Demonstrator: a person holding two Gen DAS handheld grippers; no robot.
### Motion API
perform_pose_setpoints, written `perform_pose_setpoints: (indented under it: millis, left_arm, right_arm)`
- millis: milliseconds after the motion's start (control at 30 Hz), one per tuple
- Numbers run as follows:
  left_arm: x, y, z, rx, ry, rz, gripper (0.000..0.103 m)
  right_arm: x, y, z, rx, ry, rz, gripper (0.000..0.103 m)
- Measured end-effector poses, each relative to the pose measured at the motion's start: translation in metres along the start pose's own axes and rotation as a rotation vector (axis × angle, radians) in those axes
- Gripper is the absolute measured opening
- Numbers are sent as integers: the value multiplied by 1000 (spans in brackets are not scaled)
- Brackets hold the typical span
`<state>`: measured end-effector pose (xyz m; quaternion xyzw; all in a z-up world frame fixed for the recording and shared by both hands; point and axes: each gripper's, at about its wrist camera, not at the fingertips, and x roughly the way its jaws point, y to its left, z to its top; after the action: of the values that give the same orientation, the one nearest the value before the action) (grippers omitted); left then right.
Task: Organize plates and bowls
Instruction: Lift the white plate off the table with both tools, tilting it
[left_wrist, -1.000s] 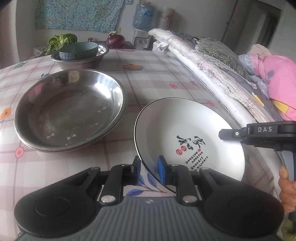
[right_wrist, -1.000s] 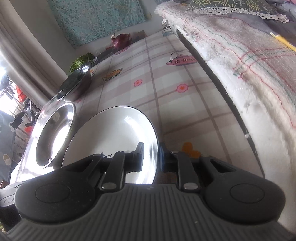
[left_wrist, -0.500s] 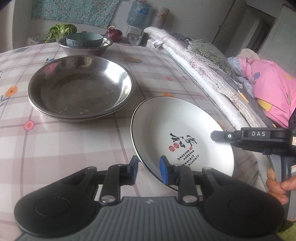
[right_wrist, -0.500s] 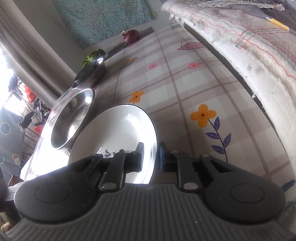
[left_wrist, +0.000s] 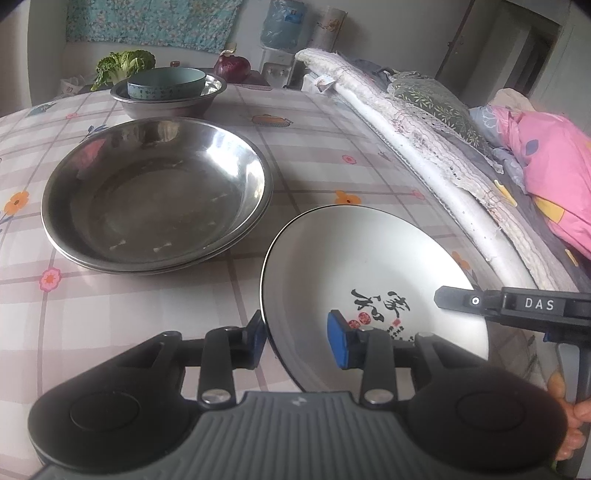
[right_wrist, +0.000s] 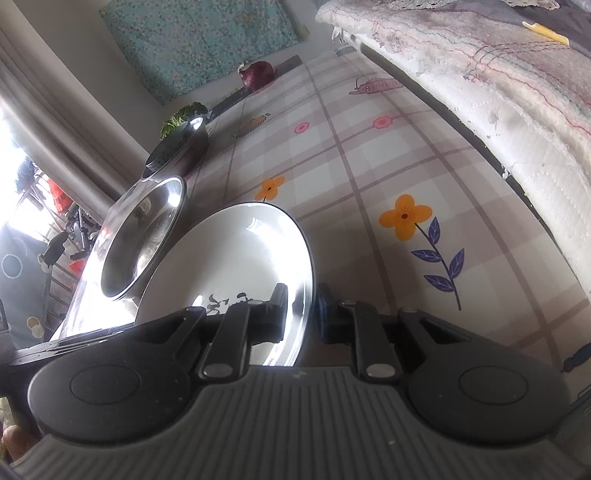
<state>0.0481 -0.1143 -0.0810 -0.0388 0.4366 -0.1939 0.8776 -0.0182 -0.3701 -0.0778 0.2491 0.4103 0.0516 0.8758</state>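
Observation:
A white plate (left_wrist: 373, 277) with black calligraphy is held above the flowered tablecloth. My left gripper (left_wrist: 297, 338) is open, its blue pads standing apart on either side of the plate's near rim. My right gripper (right_wrist: 301, 312) is shut on the plate's (right_wrist: 240, 258) right rim; it also shows in the left wrist view (left_wrist: 480, 301). Left of the plate lie stacked steel pans (left_wrist: 155, 195). Behind them a teal bowl (left_wrist: 166, 83) sits in a steel basin (left_wrist: 168, 98).
A folded quilt (left_wrist: 417, 147) and pink bedding (left_wrist: 546, 158) run along the table's right edge. A cabbage (left_wrist: 123, 64) and a red onion (left_wrist: 232, 65) lie at the far end. A water dispenser (left_wrist: 280, 40) stands behind.
My left gripper's pads have spread apart and let go of the plate's rim. The right gripper keeps its hold. Both views have shifted back toward the table's near side.

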Motion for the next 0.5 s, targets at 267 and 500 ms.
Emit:
perform_pose_setpoints:
  millis: [267,500]
  left_arm:
    - [-9,-1,-3,26,40,-33,35]
    - [-12,1,-5,39,29,-41,38]
  right_arm:
    - [1,4,2,-38,0,-26,15]
    - [-1,1,4,-39,-11,-40,16]
